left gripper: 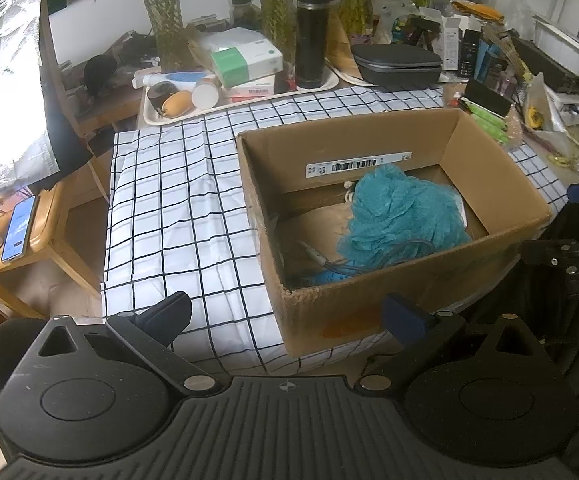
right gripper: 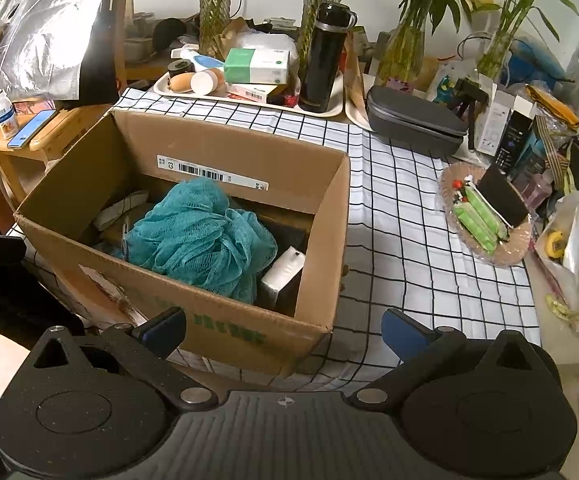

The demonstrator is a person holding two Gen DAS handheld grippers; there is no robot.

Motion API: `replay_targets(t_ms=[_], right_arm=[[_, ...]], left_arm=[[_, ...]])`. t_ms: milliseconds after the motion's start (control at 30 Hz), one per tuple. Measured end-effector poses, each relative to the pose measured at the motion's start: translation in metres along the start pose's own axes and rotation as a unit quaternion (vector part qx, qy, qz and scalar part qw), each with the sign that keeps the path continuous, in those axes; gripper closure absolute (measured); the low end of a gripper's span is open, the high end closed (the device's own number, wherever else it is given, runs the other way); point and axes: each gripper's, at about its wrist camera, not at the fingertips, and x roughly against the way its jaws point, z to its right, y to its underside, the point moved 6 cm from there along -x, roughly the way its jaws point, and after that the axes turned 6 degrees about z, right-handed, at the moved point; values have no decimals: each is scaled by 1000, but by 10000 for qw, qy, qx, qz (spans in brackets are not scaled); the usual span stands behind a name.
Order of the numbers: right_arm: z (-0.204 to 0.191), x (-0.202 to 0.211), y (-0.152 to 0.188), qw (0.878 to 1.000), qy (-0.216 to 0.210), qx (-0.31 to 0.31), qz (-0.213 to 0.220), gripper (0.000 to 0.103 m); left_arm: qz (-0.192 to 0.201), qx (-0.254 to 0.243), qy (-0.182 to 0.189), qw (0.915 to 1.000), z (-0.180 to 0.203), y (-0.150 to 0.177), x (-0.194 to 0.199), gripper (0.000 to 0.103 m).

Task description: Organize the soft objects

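Observation:
An open cardboard box [left gripper: 485, 248] stands on the checked tablecloth; it also shows in the right wrist view [right gripper: 225, 320]. Inside lies a teal mesh bath sponge [left gripper: 397, 212], also in the right wrist view [right gripper: 205, 236], on top of other items, including a white packet [right gripper: 283, 270] and a blue thing [left gripper: 331, 278]. My left gripper [left gripper: 289, 316] is open and empty, held in front of the box's near left corner. My right gripper [right gripper: 283, 330] is open and empty, in front of the box's near right corner.
A tray [right gripper: 245, 100] with a black flask [right gripper: 325, 60], boxes and tubes stands behind the box. A grey case [right gripper: 413, 126] and a glass dish of green packets [right gripper: 485, 216] sit to the right. A wooden side table with a phone [left gripper: 19, 228] stands left.

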Motion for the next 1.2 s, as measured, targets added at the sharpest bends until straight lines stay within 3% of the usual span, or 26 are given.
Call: replay_targets(t_ms=[1200], right_arm=[[2, 4, -5, 9999, 60, 75, 79, 0]], left_arm=[[-17, 89, -14, 10000, -5, 0, 1, 0]])
